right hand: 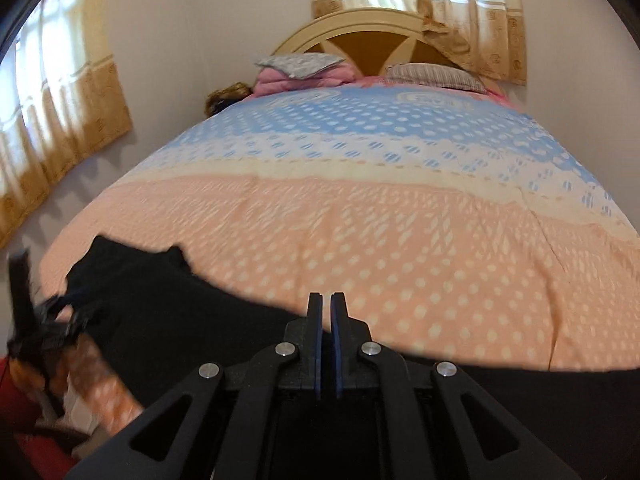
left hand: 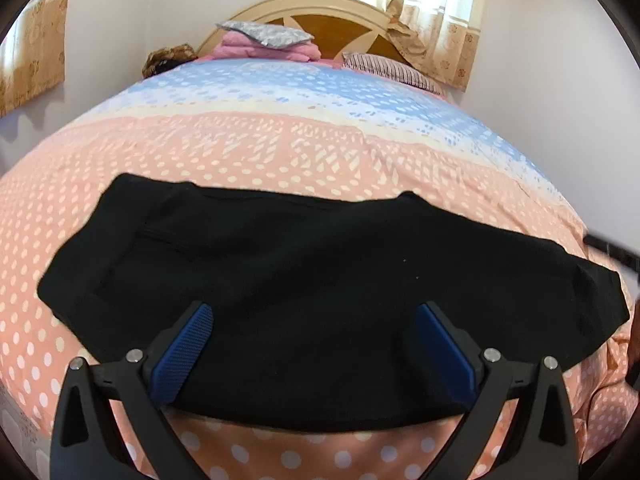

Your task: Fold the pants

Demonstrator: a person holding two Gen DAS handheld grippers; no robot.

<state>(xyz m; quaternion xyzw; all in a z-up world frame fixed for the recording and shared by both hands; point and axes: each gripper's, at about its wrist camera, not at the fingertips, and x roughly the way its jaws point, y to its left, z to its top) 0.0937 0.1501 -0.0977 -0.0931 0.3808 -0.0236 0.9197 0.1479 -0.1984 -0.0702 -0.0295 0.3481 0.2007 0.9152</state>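
- Pants [left hand: 320, 280]: black, lying flat in a wide band across the near end of the bed [left hand: 280, 140], on the peach dotted quilt.
- Left hand-held gripper [left hand: 314, 312]: jaws spread wide over the pants' near edge, blue pads [left hand: 188, 352] apart, gripping nothing.
- Right hand-held gripper [right hand: 326, 312]: jaws nearly together with a thin slit between; whether cloth is pinched there I cannot tell. It sits over the pants' far edge.
- Pillows [right hand: 436, 74] and pink bedding [right hand: 296, 78] lie by the headboard [right hand: 360, 40].
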